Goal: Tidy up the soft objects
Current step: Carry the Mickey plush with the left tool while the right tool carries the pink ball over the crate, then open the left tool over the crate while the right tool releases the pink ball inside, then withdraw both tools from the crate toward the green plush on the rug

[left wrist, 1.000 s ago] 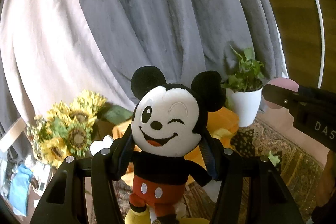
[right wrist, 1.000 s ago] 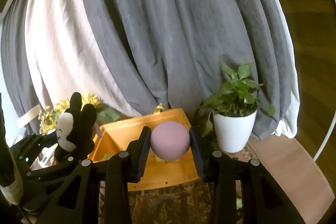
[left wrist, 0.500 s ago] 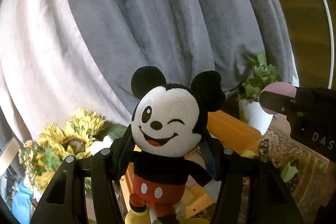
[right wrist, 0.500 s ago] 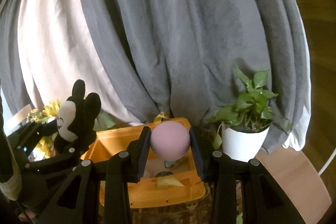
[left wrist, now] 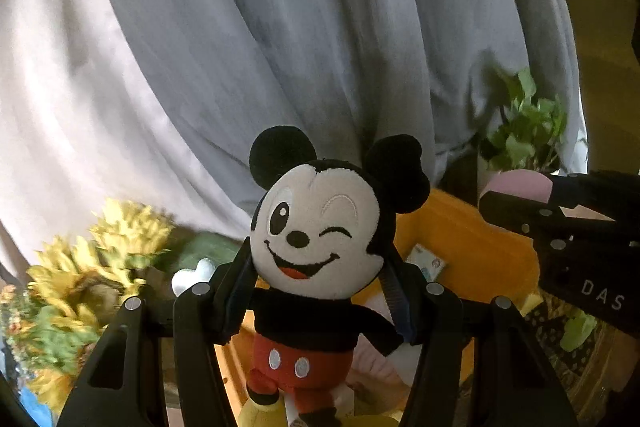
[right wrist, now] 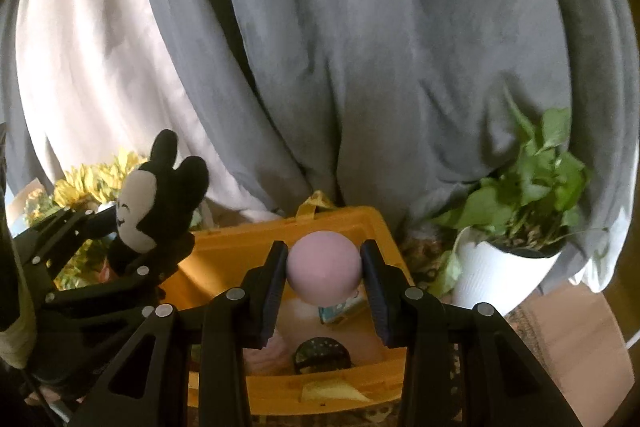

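Note:
My left gripper (left wrist: 318, 291) is shut on a Mickey Mouse plush (left wrist: 316, 235), held upright by the neck above the near left of an orange bin (left wrist: 472, 247). The plush also shows at the left of the right wrist view (right wrist: 148, 215). My right gripper (right wrist: 324, 267) is shut on a pink soft ball (right wrist: 323, 269) and holds it over the orange bin (right wrist: 248, 247). The ball and right gripper show at the right edge of the left wrist view (left wrist: 516, 183). The bin holds several soft items, including a dark round one (right wrist: 320, 353).
A potted green plant in a white pot (right wrist: 496, 275) stands right of the bin. Sunflowers (left wrist: 100, 267) stand to its left. Grey and white curtains (right wrist: 320, 47) hang close behind. A patterned rug (left wrist: 560, 359) lies under the bin.
Both grippers have moved forward and over the orange bin, each still holding its object. The bin's inside has come into view below the pink ball.

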### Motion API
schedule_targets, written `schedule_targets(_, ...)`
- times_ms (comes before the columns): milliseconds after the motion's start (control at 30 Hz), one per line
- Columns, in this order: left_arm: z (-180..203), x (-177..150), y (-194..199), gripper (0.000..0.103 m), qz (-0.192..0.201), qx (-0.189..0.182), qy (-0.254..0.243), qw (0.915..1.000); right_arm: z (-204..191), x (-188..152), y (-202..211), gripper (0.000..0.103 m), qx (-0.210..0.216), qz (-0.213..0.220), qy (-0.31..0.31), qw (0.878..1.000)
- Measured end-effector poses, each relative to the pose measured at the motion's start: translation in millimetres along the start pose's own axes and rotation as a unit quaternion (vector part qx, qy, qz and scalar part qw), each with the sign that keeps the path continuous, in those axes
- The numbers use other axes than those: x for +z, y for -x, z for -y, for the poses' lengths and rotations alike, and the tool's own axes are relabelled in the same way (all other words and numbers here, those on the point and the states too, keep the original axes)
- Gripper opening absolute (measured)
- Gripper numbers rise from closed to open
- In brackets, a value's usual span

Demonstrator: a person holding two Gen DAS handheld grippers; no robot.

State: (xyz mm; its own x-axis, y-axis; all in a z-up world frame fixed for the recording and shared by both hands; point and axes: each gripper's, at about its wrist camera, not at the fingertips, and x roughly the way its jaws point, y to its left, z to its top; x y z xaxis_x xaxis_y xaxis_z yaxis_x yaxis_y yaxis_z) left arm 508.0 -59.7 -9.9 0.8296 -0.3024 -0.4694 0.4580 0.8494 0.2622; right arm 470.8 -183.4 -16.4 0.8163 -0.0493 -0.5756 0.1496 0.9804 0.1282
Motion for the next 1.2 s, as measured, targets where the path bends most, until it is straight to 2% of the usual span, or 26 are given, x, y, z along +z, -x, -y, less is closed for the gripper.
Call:
schedule_targets(167,7.9,-7.2,-26.6,0.058,-0.022,-0.004,-0.026,0.9994,4.0,-8.2,-24.9,0.039,-0.005,-0.029,-0.002,1.000)
schedule_targets(400,17.1,-14.6,-57.0,0.061,-0.050,-0.030,-0.060,0.9965,9.7,-18.2,-45.2,0.040,-0.004,-0.058,-0.009,0.998)
schedule_targets(433,18.4,-15.5,-60.2,0.063,-0.055,-0.037,-0.061,0.9959,10.9,-18.4,-46.3,0.043,-0.001,-0.060,-0.012,0.998)
schedule_targets(500,18.3,-16.9,-63.6,0.075,-0.063,-0.042,-0.062,0.9952,14.9,-18.2,-47.6,0.052,0.002,-0.063,-0.025,0.998)
schedule_targets(533,18.4,-16.4,-62.7,0.088,-0.061,-0.033,-0.060,0.9958,16.9,-17.8,-47.9,0.054,0.001,-0.062,-0.029,0.998)
schedule_targets(567,17.8,-14.9,-60.8,0.096,-0.057,-0.025,-0.058,0.9964,18.8,-17.1,-47.5,0.054,-0.002,-0.061,-0.033,0.998)
schedule_targets(800,18.0,-13.6,-44.3,0.097,-0.044,-0.001,-0.049,0.9978,19.5,-12.7,-27.7,0.055,-0.023,-0.039,-0.024,0.999)
schedule_targets(900,16.3,-14.4,-25.3,0.097,-0.032,0.008,-0.020,0.9992,22.6,-12.4,-13.1,0.065,-0.030,-0.026,-0.027,0.999)
schedule_targets(1000,15.3,-17.8,-2.7,0.099,-0.022,0.031,0.011,0.9992,24.0,-12.3,4.5,0.065,-0.034,-0.011,-0.025,0.999)
schedule_targets(1100,15.9,-22.5,21.8,0.101,-0.012,0.045,0.043,0.9980,26.1,-16.3,22.1,0.072,-0.035,-0.003,-0.026,0.999)
schedule_targets(1200,19.1,-28.7,47.7,0.103,-0.004,0.065,0.069,0.9955,27.8,-21.8,36.9,0.074,-0.030,0.000,-0.024,0.999)
